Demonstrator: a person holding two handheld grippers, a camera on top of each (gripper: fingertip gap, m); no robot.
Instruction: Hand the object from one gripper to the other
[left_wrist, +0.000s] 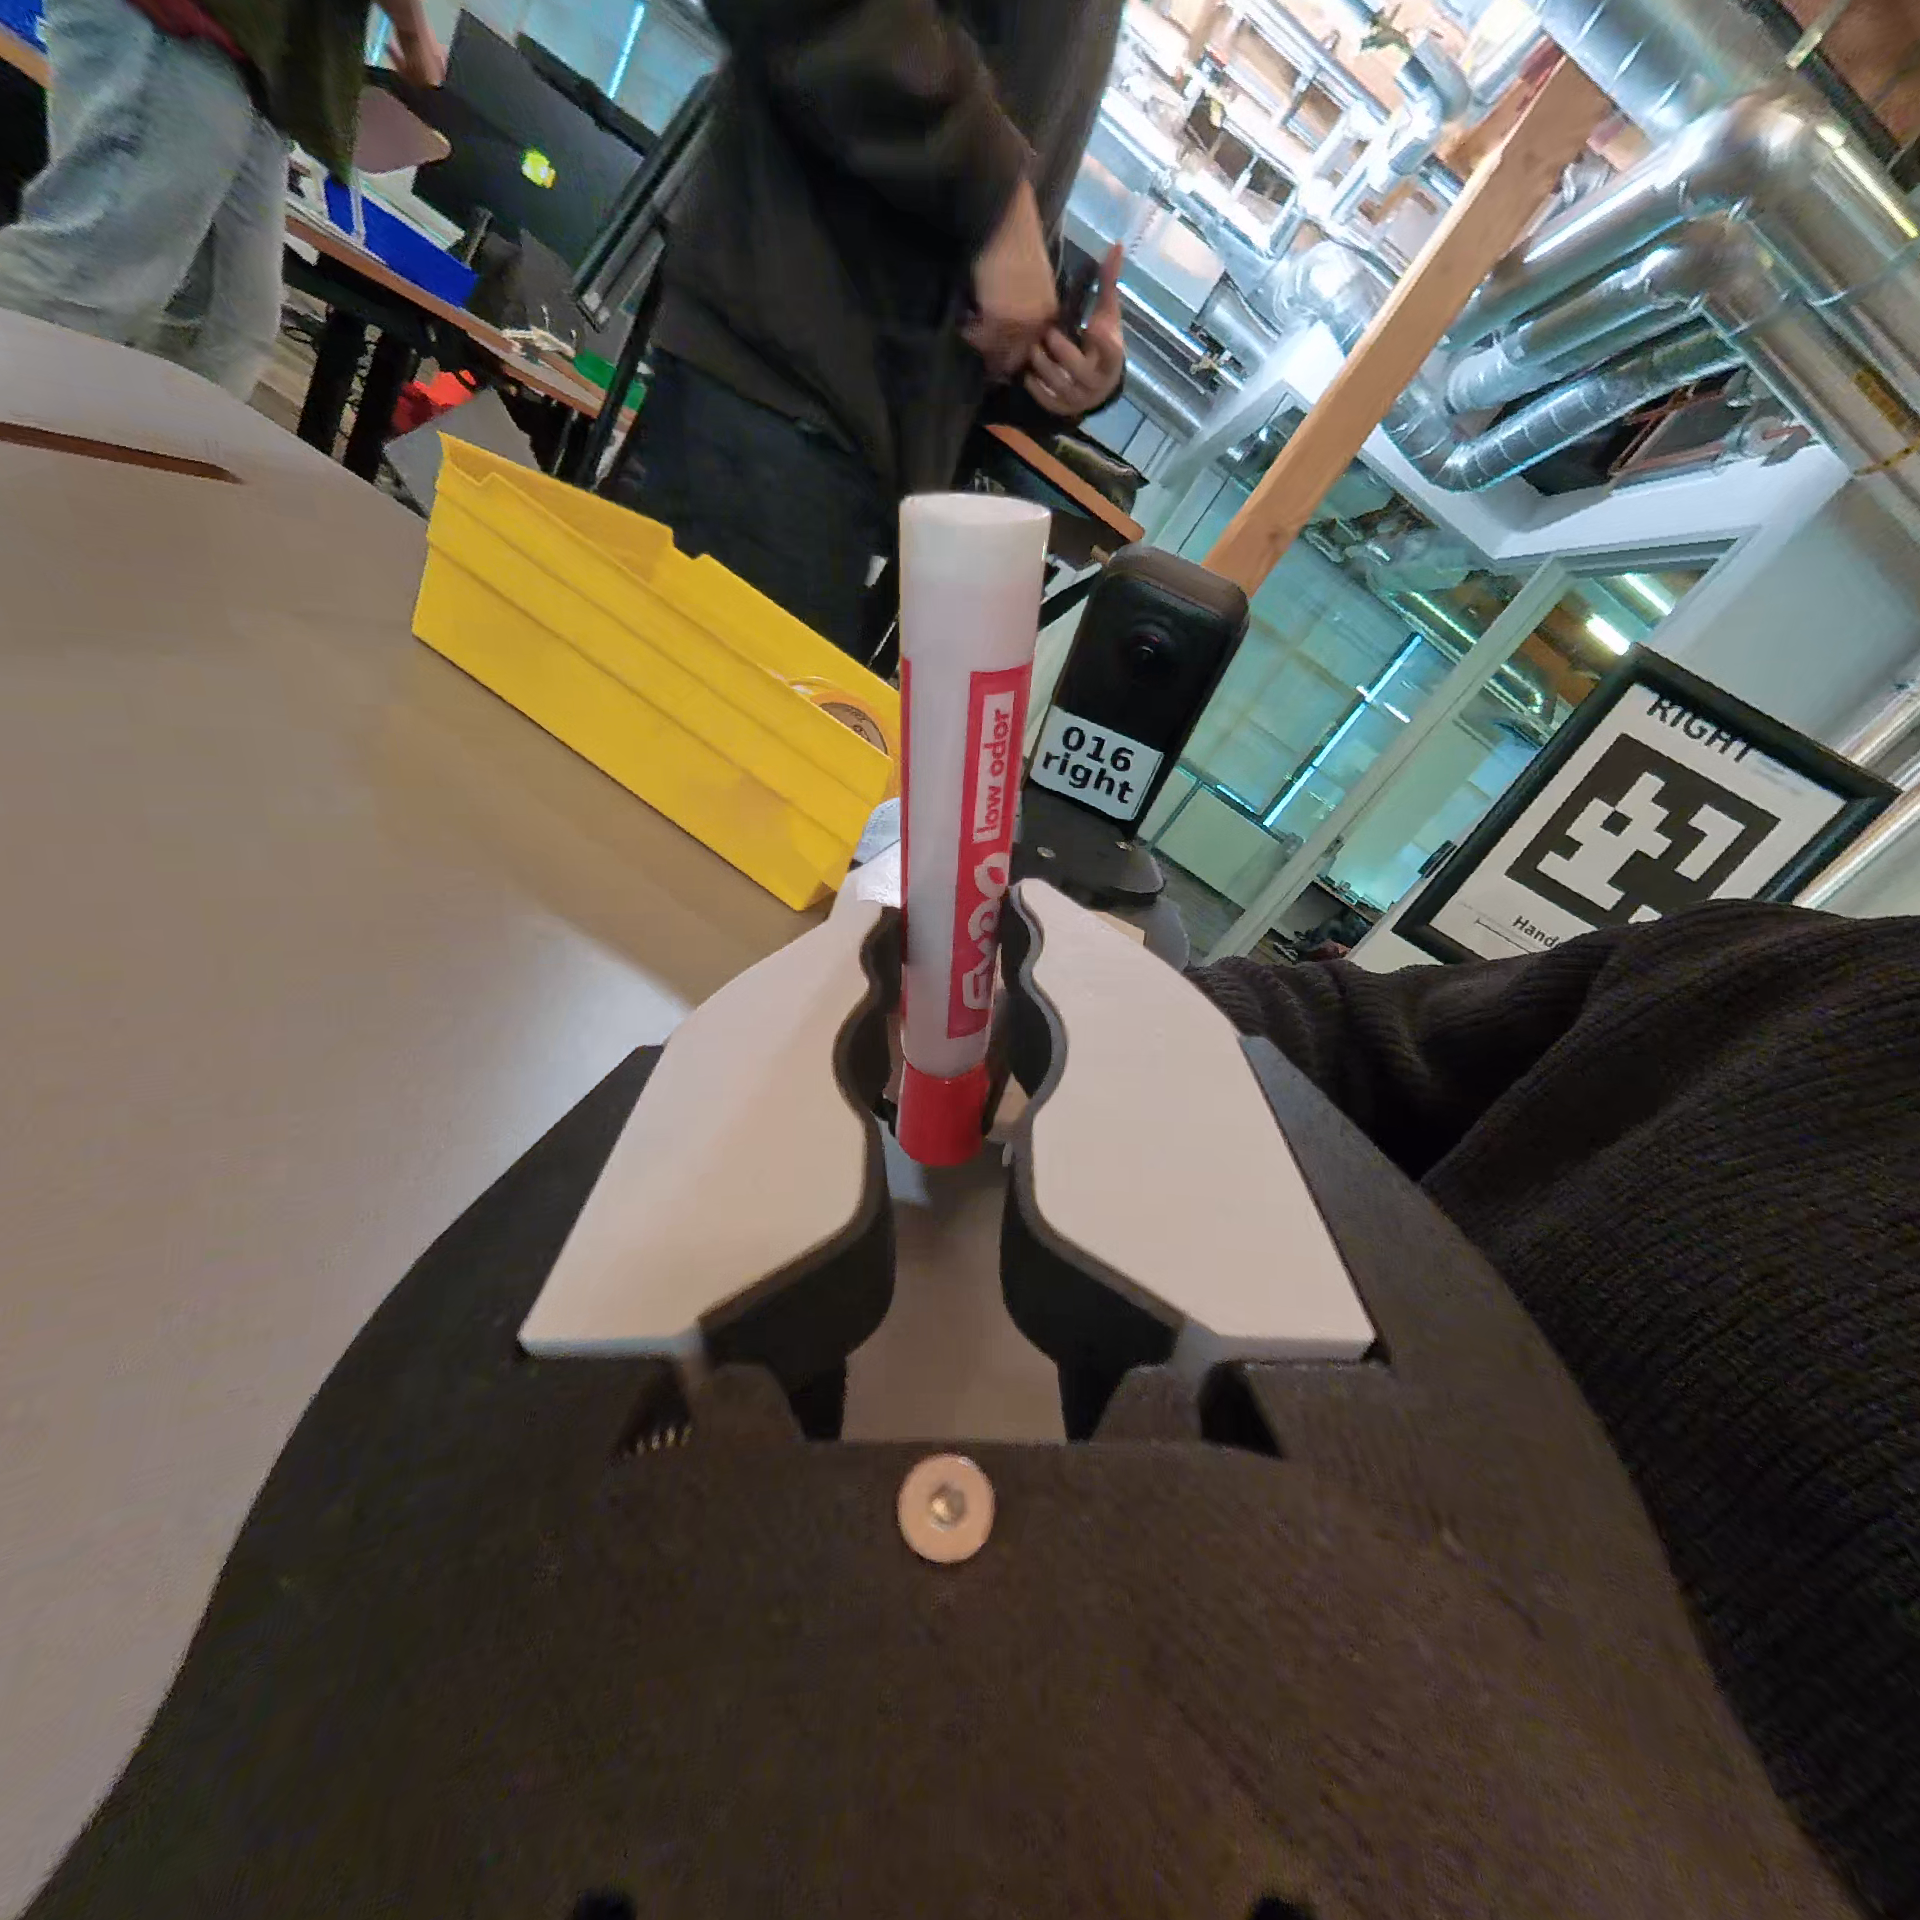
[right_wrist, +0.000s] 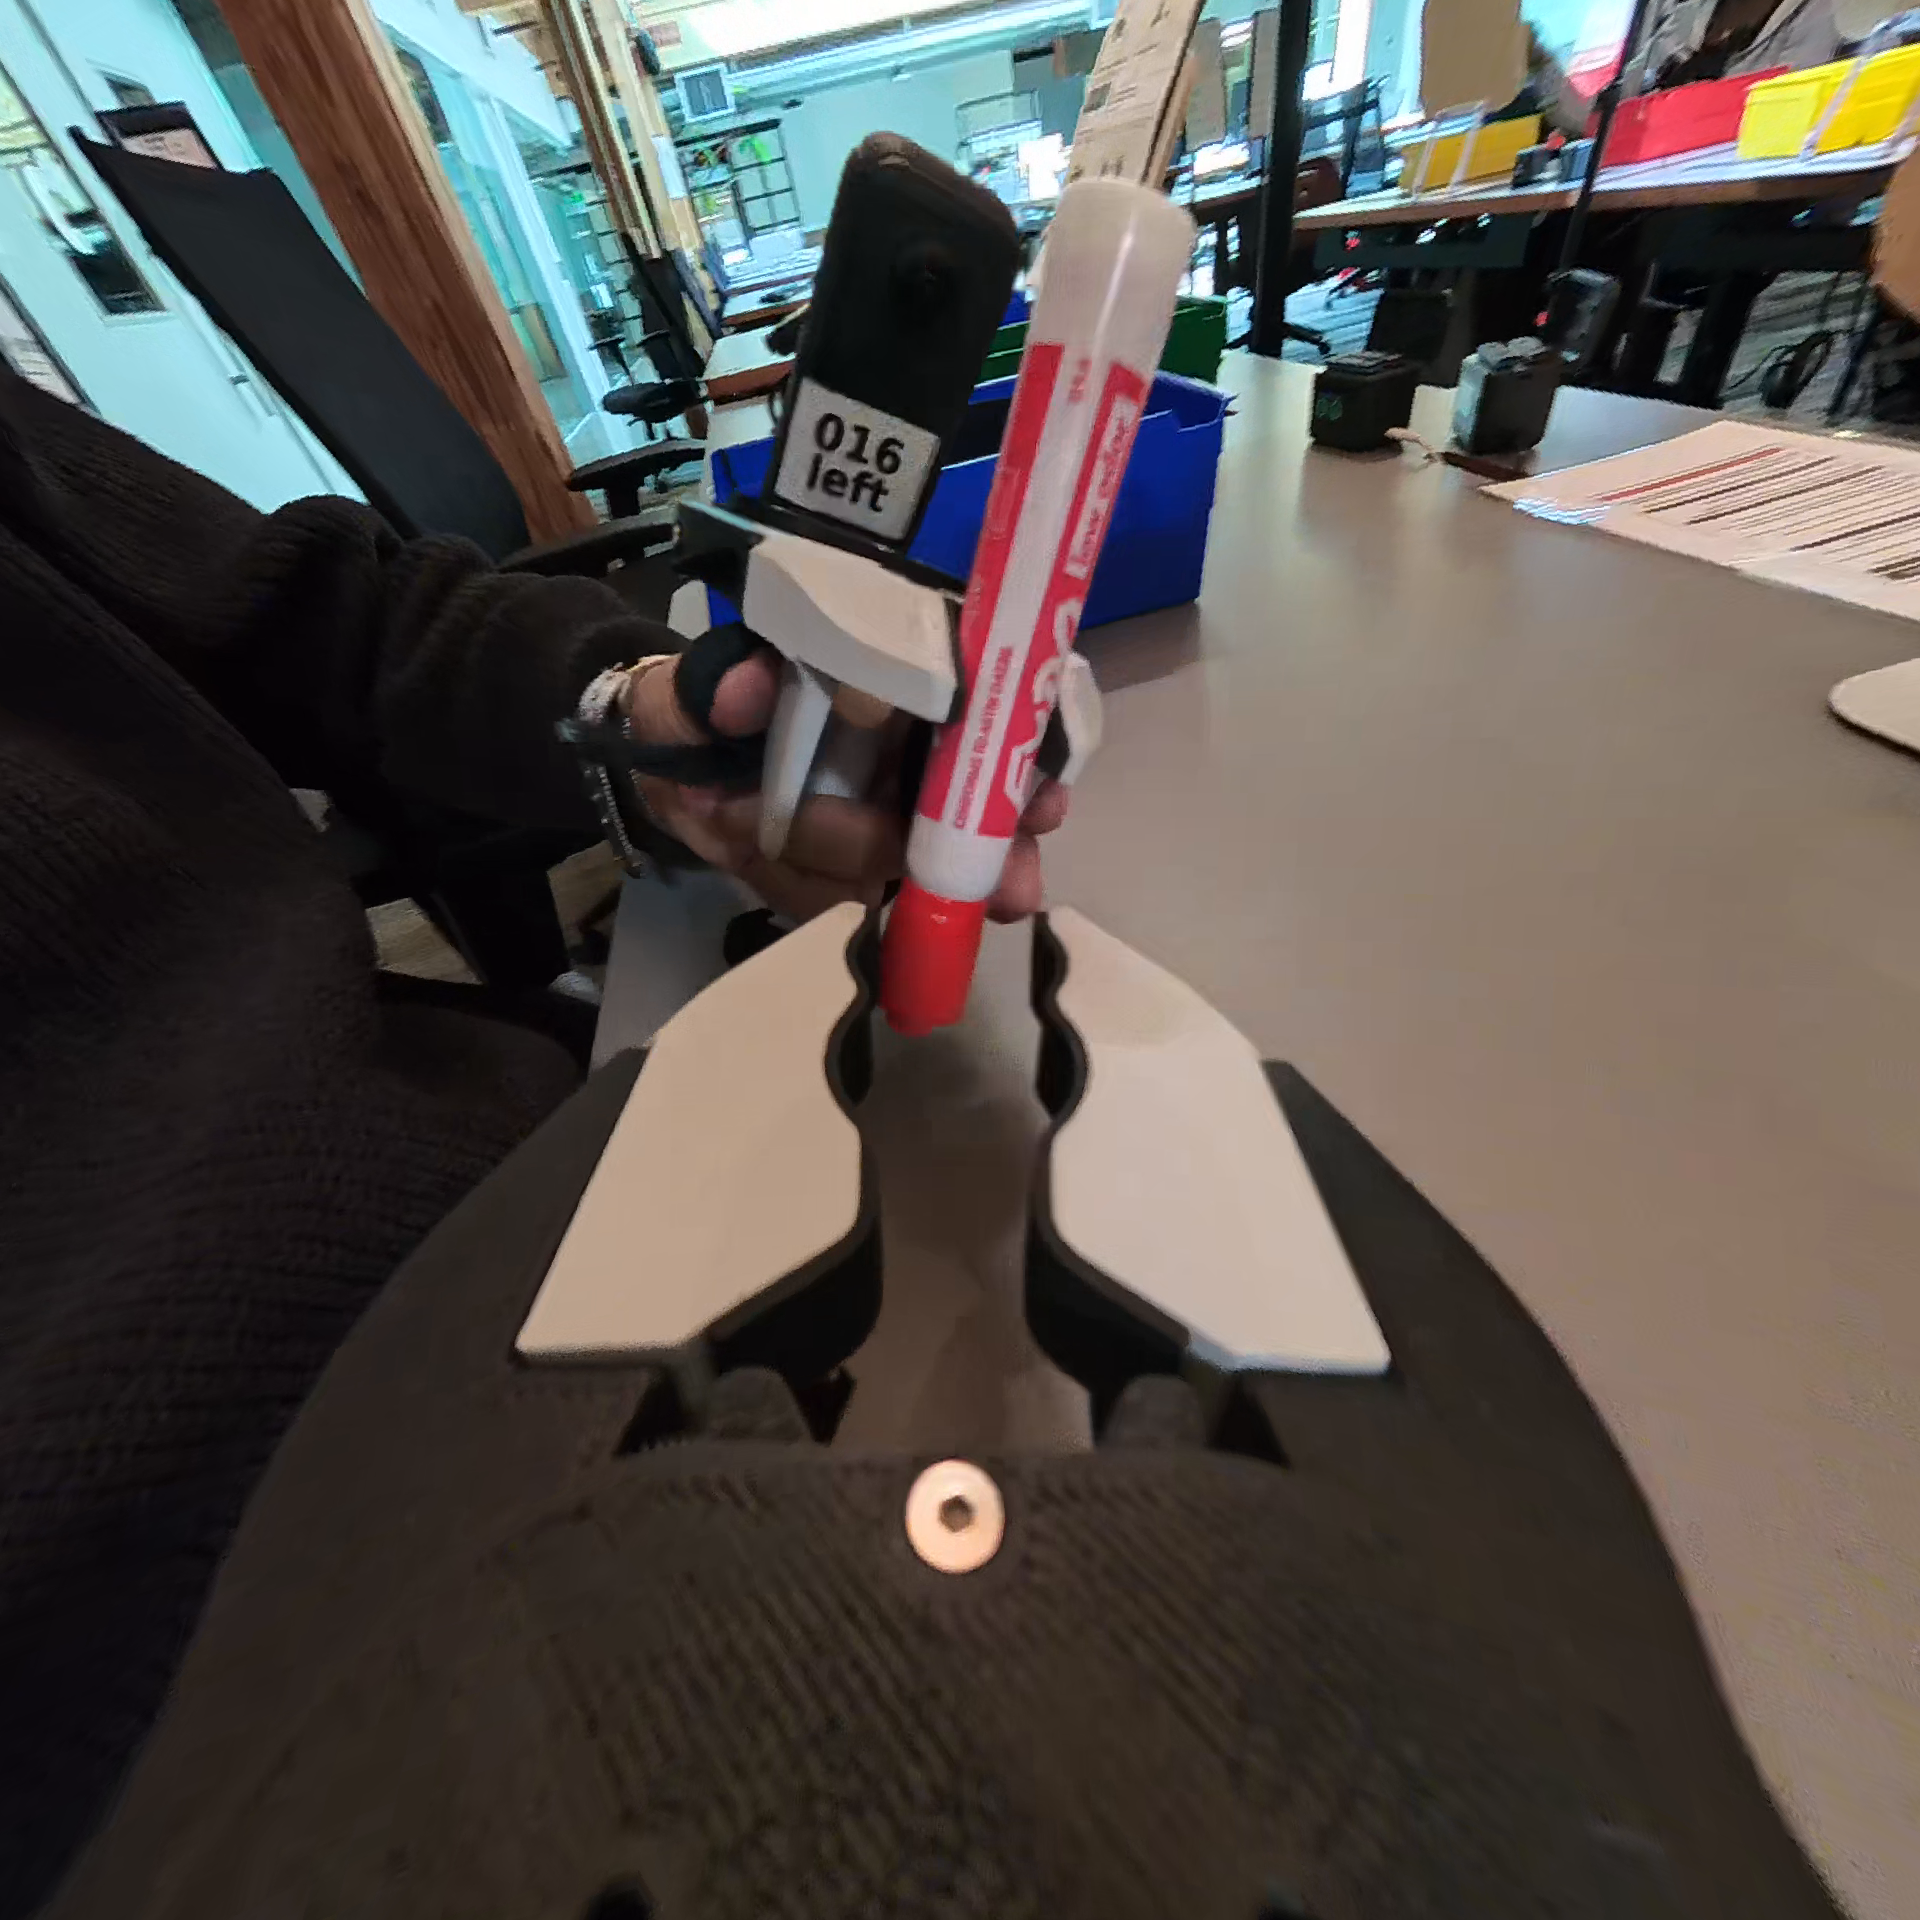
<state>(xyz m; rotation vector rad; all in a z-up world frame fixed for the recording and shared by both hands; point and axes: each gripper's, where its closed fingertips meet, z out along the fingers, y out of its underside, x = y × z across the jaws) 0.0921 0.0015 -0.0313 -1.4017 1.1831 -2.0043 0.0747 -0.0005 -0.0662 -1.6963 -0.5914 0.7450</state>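
Observation:
A white marker (left_wrist: 966, 727) with a red label and a red cap at its lower end stands upright above the grey table. My left gripper (left_wrist: 951, 925) is shut on its lower body just above the cap. In the right wrist view the left gripper (right_wrist: 987, 675) holds the marker (right_wrist: 1049, 582) tilted slightly right, cap down. My right gripper (right_wrist: 956, 925) is open, and the red cap (right_wrist: 925, 966) hangs between its fingertips, close to the left finger. The right gripper's black camera body (left_wrist: 1143, 665) shows just behind the marker.
A yellow bin (left_wrist: 623, 665) sits on the grey table (left_wrist: 260, 831), with a person (left_wrist: 831, 260) standing behind it. A blue bin (right_wrist: 1143, 499), papers (right_wrist: 1745, 499) and small black devices (right_wrist: 1361, 400) lie on the table (right_wrist: 1455, 831). A framed black-and-white sign (left_wrist: 1631, 831) stands at the right. Both grippers' tips are close together, under 4 cm apart.

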